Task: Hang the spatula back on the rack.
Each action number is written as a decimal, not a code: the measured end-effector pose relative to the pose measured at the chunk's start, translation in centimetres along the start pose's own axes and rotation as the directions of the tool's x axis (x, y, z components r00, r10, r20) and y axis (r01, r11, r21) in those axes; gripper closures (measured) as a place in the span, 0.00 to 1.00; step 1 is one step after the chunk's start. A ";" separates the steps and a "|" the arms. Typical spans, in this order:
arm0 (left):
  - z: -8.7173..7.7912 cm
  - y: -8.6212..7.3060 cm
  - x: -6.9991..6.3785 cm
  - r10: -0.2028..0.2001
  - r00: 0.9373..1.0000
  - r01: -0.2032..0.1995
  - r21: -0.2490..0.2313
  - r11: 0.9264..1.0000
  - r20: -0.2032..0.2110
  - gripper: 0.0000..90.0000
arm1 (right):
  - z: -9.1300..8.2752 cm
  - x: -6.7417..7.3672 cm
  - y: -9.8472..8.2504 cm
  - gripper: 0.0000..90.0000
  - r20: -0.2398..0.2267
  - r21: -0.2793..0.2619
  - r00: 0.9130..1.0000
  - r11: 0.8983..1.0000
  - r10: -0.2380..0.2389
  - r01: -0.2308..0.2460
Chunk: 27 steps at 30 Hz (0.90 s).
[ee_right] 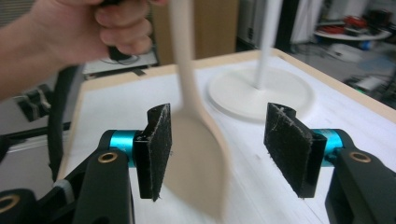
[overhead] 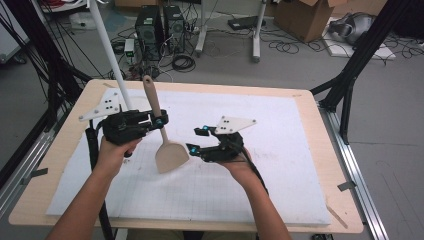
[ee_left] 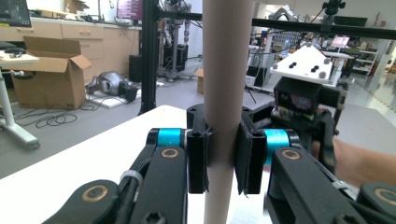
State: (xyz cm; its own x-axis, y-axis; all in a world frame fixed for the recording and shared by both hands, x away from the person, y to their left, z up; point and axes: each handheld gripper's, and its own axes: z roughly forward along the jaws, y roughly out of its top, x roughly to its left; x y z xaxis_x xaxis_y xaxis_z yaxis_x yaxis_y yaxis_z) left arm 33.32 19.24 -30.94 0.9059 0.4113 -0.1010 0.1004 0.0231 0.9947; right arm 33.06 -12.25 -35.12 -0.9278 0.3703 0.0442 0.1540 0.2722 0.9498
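A pale wooden spatula (overhead: 162, 135) stands tilted over the white mat, handle up and flat blade (overhead: 171, 156) down near the mat. My left gripper (overhead: 159, 120) is shut on its handle (ee_left: 224, 93), the pads pressing both sides of the shaft. My right gripper (overhead: 196, 140) is open just right of the blade. In the right gripper view the blade (ee_right: 198, 158) hangs between the open jaws, nearer the left pad (ee_right: 156, 149), and I cannot tell whether it touches that pad. The right pad (ee_right: 287, 144) stands apart from it.
A white pole (overhead: 107, 45) rises from a round white base (ee_right: 261, 93) at the back left of the mat (overhead: 240, 175). The wooden table edge (overhead: 330, 165) runs around the mat. Black frame legs, cables and boxes stand on the floor beyond.
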 end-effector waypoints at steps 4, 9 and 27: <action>-1.6 0.2 0.8 -0.002 1.000 0.002 0.009 1.000 -0.030 0.85 | -2.6 -0.9 -1.0 0.39 0.059 -0.017 0.998 1.000 0.023 -0.022; -3.2 0.8 1.9 0.000 0.998 0.000 0.010 1.000 -0.056 0.85 | -5.8 -1.9 -2.0 0.28 0.165 -0.018 0.985 0.998 0.054 -0.052; -6.5 4.4 6.6 -0.019 0.993 0.019 0.005 1.000 -0.120 0.85 | -10.9 -3.2 -4.4 0.21 0.330 -0.004 0.939 0.995 0.094 -0.098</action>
State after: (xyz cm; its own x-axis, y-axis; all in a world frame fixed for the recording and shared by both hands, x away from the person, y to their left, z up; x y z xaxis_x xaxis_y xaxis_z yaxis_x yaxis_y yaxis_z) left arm 37.07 27.98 -27.11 0.8478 0.5174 -0.1164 0.1199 0.0268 0.9924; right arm 31.63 -24.33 -36.03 -0.7448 0.6667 0.0289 0.2430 0.2306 0.9422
